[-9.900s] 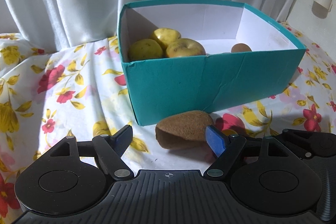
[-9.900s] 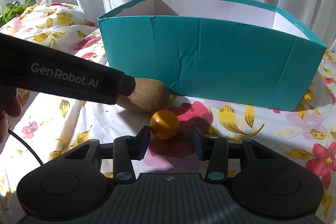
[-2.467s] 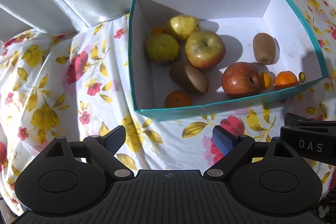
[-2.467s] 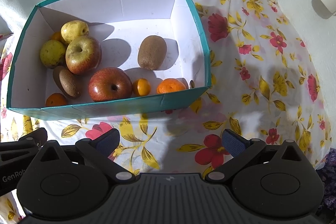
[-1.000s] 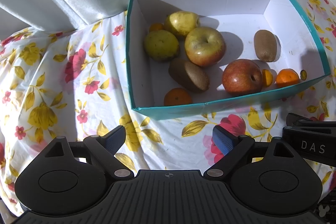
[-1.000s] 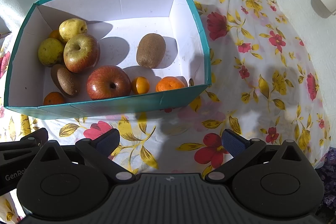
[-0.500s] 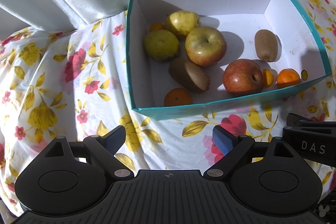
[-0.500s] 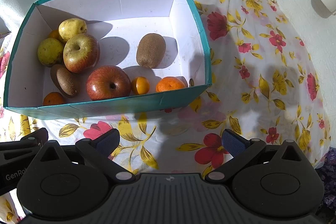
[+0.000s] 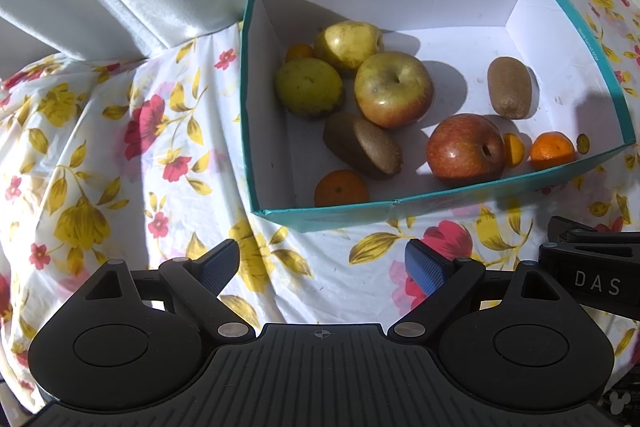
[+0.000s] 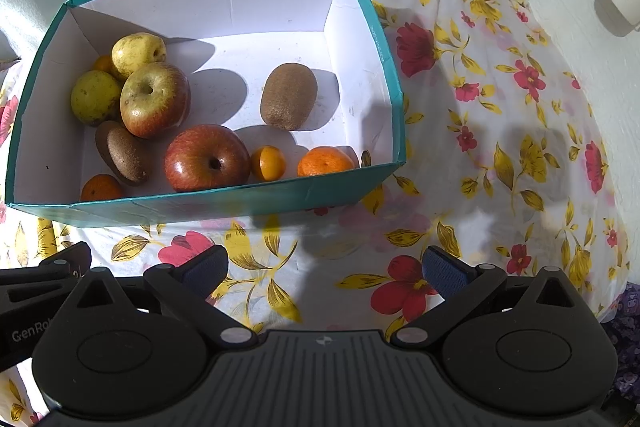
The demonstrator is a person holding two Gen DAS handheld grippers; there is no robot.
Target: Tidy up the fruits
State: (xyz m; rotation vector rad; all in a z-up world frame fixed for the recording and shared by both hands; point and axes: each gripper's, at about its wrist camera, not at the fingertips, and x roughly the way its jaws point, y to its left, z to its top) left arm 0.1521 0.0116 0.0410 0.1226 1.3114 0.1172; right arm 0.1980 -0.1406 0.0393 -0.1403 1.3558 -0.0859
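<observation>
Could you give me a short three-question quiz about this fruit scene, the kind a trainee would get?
1. True or false: each claw is holding a fruit.
2. How many kiwis lie in the teal box?
3. What touches the red apple's right side: A) a kiwi, B) a small orange fruit, C) the box wall?

Key:
1. False: the left claw and right claw are open and empty, above the floral cloth.
2. Two.
3. B.
</observation>
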